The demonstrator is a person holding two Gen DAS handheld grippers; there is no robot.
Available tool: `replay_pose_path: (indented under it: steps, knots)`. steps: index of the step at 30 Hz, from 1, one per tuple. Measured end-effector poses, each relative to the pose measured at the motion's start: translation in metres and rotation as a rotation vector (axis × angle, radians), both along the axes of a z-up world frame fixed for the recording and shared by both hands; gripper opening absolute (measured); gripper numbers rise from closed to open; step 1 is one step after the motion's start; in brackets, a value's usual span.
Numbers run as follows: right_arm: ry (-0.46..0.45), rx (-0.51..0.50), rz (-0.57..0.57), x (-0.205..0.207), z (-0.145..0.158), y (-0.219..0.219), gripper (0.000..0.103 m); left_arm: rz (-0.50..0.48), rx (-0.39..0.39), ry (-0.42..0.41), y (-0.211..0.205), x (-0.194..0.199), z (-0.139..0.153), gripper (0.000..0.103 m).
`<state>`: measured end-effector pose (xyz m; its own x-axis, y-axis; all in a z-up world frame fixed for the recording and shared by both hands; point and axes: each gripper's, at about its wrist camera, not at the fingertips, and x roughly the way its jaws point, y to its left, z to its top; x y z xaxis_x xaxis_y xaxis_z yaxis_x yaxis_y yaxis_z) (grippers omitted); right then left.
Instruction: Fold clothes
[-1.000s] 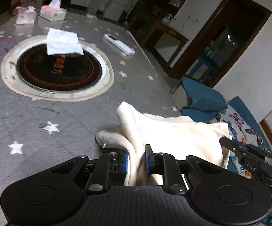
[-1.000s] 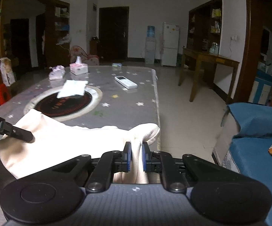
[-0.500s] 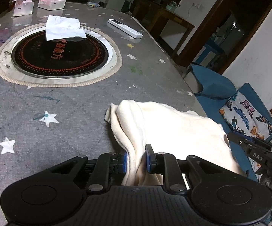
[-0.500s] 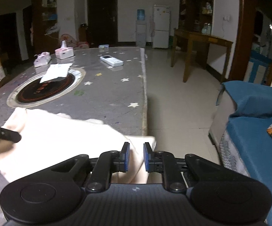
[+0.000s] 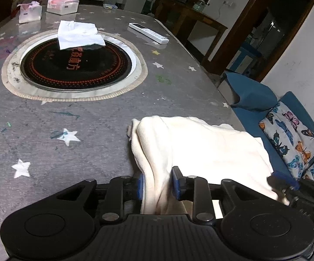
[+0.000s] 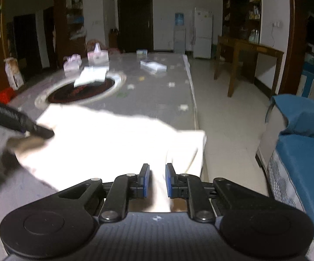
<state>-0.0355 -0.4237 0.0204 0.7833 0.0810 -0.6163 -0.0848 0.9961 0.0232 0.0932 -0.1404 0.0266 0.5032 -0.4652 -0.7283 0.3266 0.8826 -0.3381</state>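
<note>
Lowered since the earlier frames, the cream garment [image 5: 202, 145] now lies along the right edge of the grey star-print surface [image 5: 74, 117] at lower centre of the left wrist view. The left hand-held gripper [image 5: 157, 184] has just been opening its jaws; a bunched fold sits between the blue pads, which now look loose on it. My judgement: release only once the fold lies flat and its edges line up. Orange characters ring the round black hob [image 5: 74, 65] at upper left, too small to read. In the right wrist view, which is blurred, the right hand-held gripper [image 6: 157, 180] at lower centre pinches a strip of the garment [image 6: 104, 139], whose corner hangs over the surface [image 6: 161, 91] edge. No writing there is legible.
</note>
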Motion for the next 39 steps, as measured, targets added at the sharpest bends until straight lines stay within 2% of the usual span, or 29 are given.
replay_pose_path:
  steps: [6,10,19,23,29,33,39]
  knots:
    - [-0.008,0.014,0.016,0.002,0.016,-0.003,0.014,-0.010,0.048,-0.081,-0.001,-0.008,0.018,0.031]
    - [-0.017,0.060,0.032,0.015,0.029,-0.004,0.014,-0.014,0.074,-0.135,-0.004,-0.009,0.030,0.031]
    - [0.006,0.132,0.022,0.061,0.030,-0.002,0.014,-0.036,0.050,-0.147,-0.024,0.015,0.033,0.027]
    - [0.026,0.142,0.007,0.078,0.020,-0.001,0.014,-0.048,0.017,-0.124,-0.033,0.029,0.024,0.027]
    - [0.056,0.135,-0.017,0.094,0.000,-0.001,0.014,-0.050,0.043,-0.104,-0.046,0.045,0.005,0.026]
    - [0.058,0.127,-0.019,0.095,-0.002,0.001,0.014,-0.049,0.057,-0.105,-0.048,0.046,-0.001,0.026]
    - [0.023,0.107,0.024,0.072,0.015,0.012,0.016,-0.074,0.050,-0.148,-0.041,0.024,0.012,0.027]
